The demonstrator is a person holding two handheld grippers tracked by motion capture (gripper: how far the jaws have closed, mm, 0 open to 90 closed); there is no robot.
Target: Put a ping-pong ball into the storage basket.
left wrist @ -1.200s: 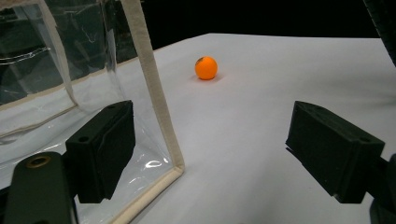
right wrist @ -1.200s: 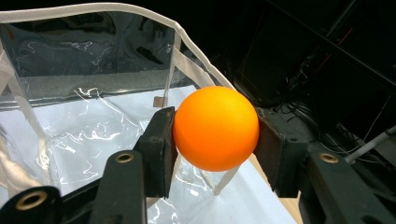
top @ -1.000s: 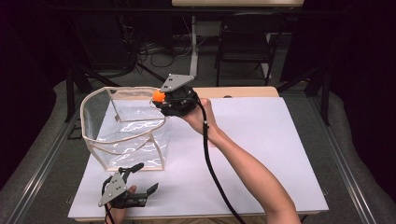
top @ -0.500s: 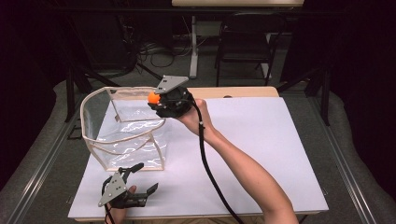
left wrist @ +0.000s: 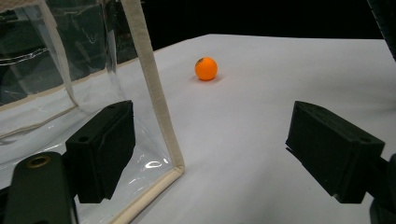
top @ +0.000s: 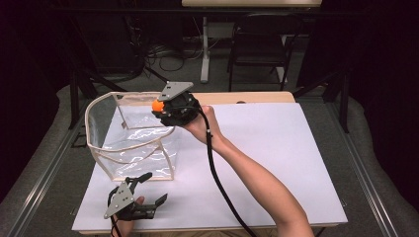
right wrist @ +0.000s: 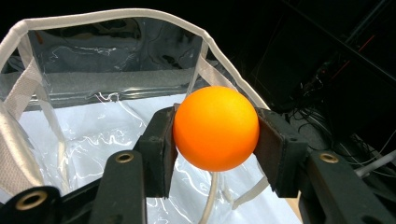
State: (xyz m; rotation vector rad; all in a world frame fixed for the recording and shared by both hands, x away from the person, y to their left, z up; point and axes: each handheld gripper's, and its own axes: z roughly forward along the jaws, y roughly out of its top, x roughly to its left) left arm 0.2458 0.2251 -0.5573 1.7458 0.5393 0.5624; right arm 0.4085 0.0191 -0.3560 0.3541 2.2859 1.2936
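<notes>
Leftward and slightly up, the right gripper (top: 159,107) carries its pinched orange ball (right wrist: 215,128) over the clear plastic bag's (top: 129,148) rim; the left gripper (top: 148,190) rests spread near the table's (top: 276,158) front-left corner.

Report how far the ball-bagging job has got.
Done: the right gripper has picked up an orange ball and brought it over the open clear bag. In hand: its release. Left: a second ball lies on the white table; the left gripper rests open.
</notes>
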